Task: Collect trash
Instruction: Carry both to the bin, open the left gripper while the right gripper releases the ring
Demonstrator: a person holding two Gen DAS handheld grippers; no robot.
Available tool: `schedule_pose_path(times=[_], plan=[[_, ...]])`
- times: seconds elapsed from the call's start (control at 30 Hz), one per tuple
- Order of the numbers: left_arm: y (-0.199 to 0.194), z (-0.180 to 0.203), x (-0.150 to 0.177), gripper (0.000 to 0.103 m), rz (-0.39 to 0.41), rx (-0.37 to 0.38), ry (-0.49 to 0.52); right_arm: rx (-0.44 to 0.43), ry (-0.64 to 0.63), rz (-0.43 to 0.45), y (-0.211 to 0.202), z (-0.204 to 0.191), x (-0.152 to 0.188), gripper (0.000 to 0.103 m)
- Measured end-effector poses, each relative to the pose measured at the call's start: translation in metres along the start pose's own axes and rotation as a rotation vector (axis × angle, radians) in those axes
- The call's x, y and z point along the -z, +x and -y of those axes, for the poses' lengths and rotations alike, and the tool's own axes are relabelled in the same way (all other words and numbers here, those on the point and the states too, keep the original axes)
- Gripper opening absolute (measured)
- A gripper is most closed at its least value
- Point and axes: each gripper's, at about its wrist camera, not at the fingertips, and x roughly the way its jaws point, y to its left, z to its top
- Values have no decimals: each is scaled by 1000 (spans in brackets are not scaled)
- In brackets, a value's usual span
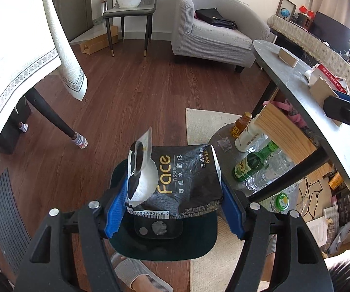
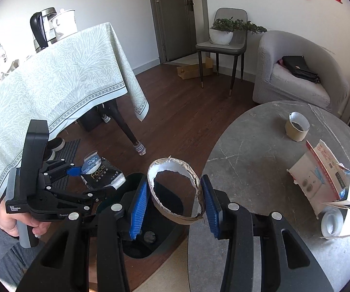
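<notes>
My left gripper (image 1: 172,204) is shut on a black "Face" tissue wrapper (image 1: 187,182) and holds it above a dark bin (image 1: 162,243) on the floor. My right gripper (image 2: 176,202) is shut on a torn cardboard tape ring (image 2: 175,189), held above the same bin (image 2: 165,206) beside the table edge. The left gripper (image 2: 97,182) with its wrapper (image 2: 102,174) also shows in the right wrist view. On the grey round table (image 2: 260,158) lie another cardboard roll (image 2: 296,126), a torn white box (image 2: 321,180) and a clear tape roll (image 2: 330,223).
Several bottles (image 1: 255,160) stand on a low shelf under the round table (image 1: 308,92). A cloth-covered table (image 2: 41,85) stands at the left, a grey armchair (image 2: 296,68) and a chair with a plant (image 2: 223,36) at the back. My slippered foot (image 1: 138,275) is near the bin.
</notes>
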Motion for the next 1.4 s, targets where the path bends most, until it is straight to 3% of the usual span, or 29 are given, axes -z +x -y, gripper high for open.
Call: schedule_pose_path(times=[0.1, 0.2, 0.4, 0.67, 1.07, 1.2, 1.37, 1.4], plan=[[6, -7, 4, 74, -26, 13, -3, -15, -11, -13, 11, -11, -4, 43], [11, -13, 10, 82, -54, 11, 0, -31, -24, -25, 21, -22, -7, 43], [4, -26, 15, 83, -46, 4, -2, -51, -45, -59, 42, -42, -9, 43], [-17, -49, 13, 74, -1, 11, -54, -73, -66, -126, 75, -61, -12, 43], [-54, -72, 5, 53, 92, 14, -106, -84, -104, -256, 124, -87, 2, 44], [-61, -74, 3, 41, 109, 23, -112, -87, -111, -298, 136, -92, 12, 44], [-68, -72, 1, 31, 124, 25, -103, -110, -125, -312, 143, -101, 17, 46], [-69, -71, 1, 30, 128, 25, -103, -112, -129, -314, 145, -103, 17, 51]])
